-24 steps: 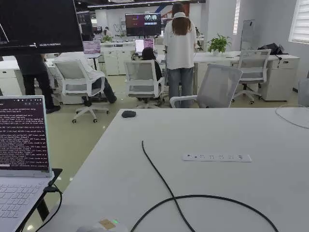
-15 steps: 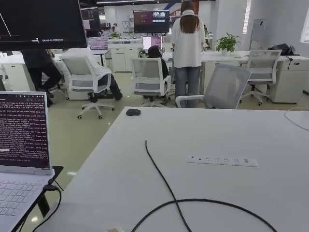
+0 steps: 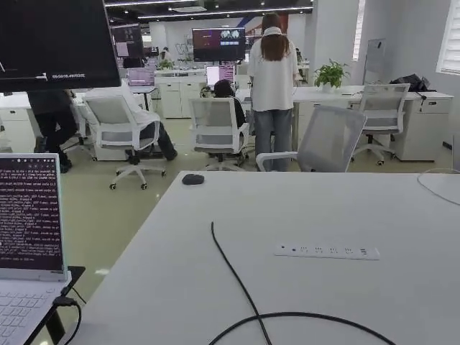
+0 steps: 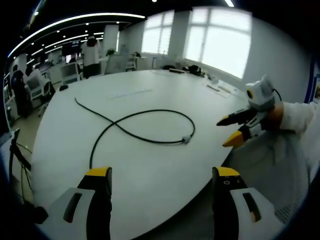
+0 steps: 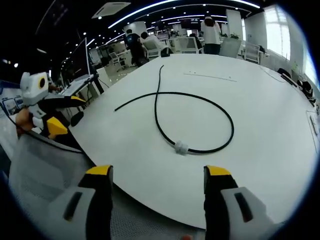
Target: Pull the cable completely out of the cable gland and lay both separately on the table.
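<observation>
Right now L gripper [image 4: 162,172] is wide open, jaws empty, held by the near edge of the white table [image 5: 270,110]. R gripper [image 5: 157,171] is the same: jaws spread wide, nothing btwn them, also at the near edge. Each shows in the other's gripper view, well apart, one on each side of the work. Neither touches anything. Cable gland [image 5: 180,147], small and pale, lies on the table in front of both, w/ the black cable [image 5: 233,126] running into it. Cable curls in one big loop, crosses itself, then trails off toward the far side. Beyond it: a white power strip [image 3: 327,251], a dark mouse [image 3: 192,179], and an open laptop [image 3: 29,223] off the table's left side.
</observation>
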`<act>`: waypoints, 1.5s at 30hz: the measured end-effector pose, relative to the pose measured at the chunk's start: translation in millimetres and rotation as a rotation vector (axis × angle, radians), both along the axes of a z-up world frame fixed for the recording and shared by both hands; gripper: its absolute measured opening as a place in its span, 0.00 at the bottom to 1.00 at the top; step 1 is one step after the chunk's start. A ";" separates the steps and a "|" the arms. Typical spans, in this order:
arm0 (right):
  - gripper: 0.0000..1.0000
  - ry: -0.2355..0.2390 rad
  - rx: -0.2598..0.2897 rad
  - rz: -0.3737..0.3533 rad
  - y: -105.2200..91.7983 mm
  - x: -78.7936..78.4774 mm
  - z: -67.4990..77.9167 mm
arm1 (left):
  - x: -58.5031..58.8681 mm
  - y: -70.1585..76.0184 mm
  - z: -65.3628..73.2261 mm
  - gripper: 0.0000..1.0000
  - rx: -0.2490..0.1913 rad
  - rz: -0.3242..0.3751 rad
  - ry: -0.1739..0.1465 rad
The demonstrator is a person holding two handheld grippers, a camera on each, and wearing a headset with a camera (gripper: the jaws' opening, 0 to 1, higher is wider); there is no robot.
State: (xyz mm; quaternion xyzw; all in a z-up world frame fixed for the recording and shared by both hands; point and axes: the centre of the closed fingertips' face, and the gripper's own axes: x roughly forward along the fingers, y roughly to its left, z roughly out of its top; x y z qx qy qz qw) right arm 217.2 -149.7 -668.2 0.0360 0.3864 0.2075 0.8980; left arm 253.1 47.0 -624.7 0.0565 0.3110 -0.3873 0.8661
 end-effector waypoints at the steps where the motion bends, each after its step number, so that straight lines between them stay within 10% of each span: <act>1: 0.77 -0.002 0.003 -0.010 -1.5 0.7 0.4 | -0.1 0.0 -0.5 0.83 -0.001 0.001 0.004; 21: 0.75 0.016 0.015 -0.015 -1.1 1.0 -4.6 | 7.3 5.9 -1.2 0.82 -0.060 0.063 0.042; 45: 0.74 0.012 -0.052 0.091 1.1 -0.3 -3.7 | -0.3 -1.6 -3.8 0.82 0.007 -0.010 0.016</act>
